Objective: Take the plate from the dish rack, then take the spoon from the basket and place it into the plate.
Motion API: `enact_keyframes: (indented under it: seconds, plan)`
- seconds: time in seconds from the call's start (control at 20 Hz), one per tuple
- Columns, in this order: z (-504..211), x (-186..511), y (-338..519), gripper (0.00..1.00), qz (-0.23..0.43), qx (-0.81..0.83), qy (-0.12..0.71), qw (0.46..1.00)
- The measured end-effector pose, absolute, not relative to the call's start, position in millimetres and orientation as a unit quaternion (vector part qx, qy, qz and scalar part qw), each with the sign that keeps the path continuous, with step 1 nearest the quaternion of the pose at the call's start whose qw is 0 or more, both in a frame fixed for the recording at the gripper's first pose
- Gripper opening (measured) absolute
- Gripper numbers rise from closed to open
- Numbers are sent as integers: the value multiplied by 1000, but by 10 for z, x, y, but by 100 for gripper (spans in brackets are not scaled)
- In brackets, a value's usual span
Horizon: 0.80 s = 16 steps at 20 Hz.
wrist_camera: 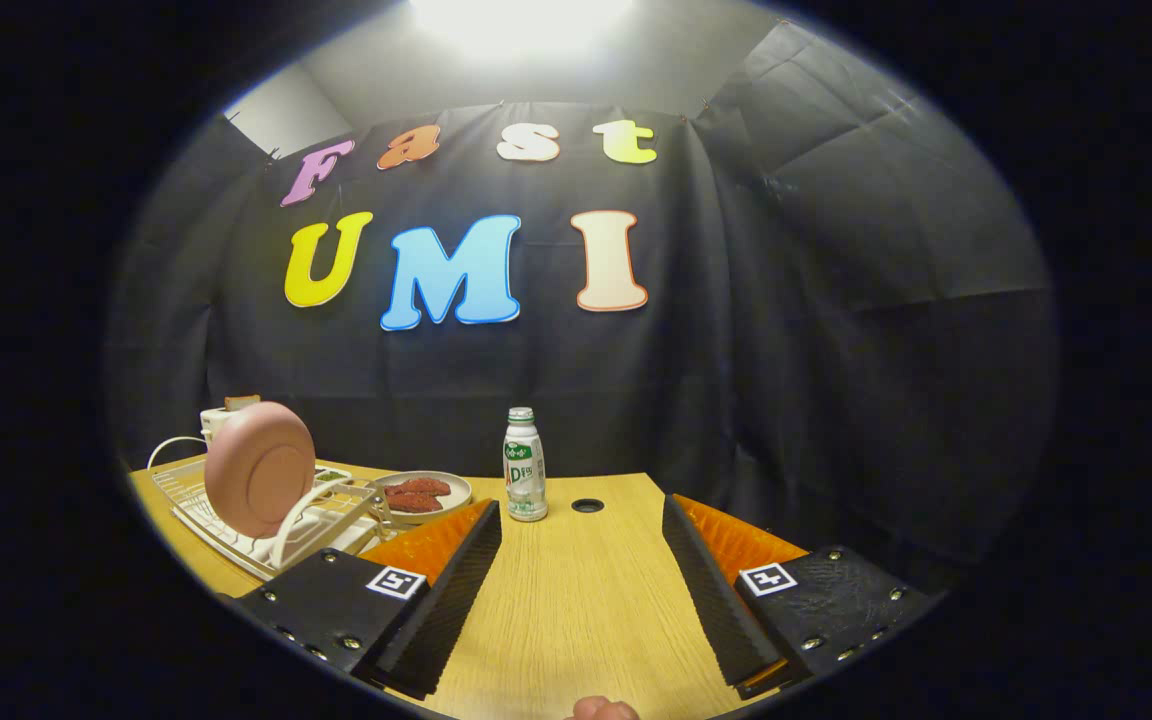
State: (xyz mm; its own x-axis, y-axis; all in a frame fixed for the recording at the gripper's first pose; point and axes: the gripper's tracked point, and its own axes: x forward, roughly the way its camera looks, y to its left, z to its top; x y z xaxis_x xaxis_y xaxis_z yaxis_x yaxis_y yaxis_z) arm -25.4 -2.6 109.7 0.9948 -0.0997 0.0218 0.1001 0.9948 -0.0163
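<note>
On the bench (576, 600), right at the near edge, a bit of a person's finger (601, 709) peeks up. Just past it the gripper (581, 580) hangs over the bare wood. Its jaws are spread wide apart, and nothing sits between them.

Ahead of the fingers stands a small bottle (525, 465) with a green and white label. It is upright. Just beside it, a little further back, is a dark round hole (587, 505) in the wood.

Off to the left of the fingers is the white dish rack (266, 525). The pink plate (258, 468) stands on its edge in the rack, with its back side facing the gripper. Next to the rack sits a pale dish (428, 495) with red pieces of food (417, 494) on it. Behind the rack is a white thing (218, 418) with a cord, too small to make out. I cannot pick out the spoon or the basket.
</note>
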Motion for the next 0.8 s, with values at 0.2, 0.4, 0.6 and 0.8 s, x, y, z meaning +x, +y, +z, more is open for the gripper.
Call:
enact_keyframes:
  seconds: [0.2,0.4,0.6,0.8]
  plan:
    - [1504,-559,405,98,-52,-7,1,999]
    - [1883,-645,848,98,-54,-6,-14,998]
    - [2148,-582,1240,98,-52,3,-11,999]
    - [2395,-463,1546,98,-49,-12,-12,999]
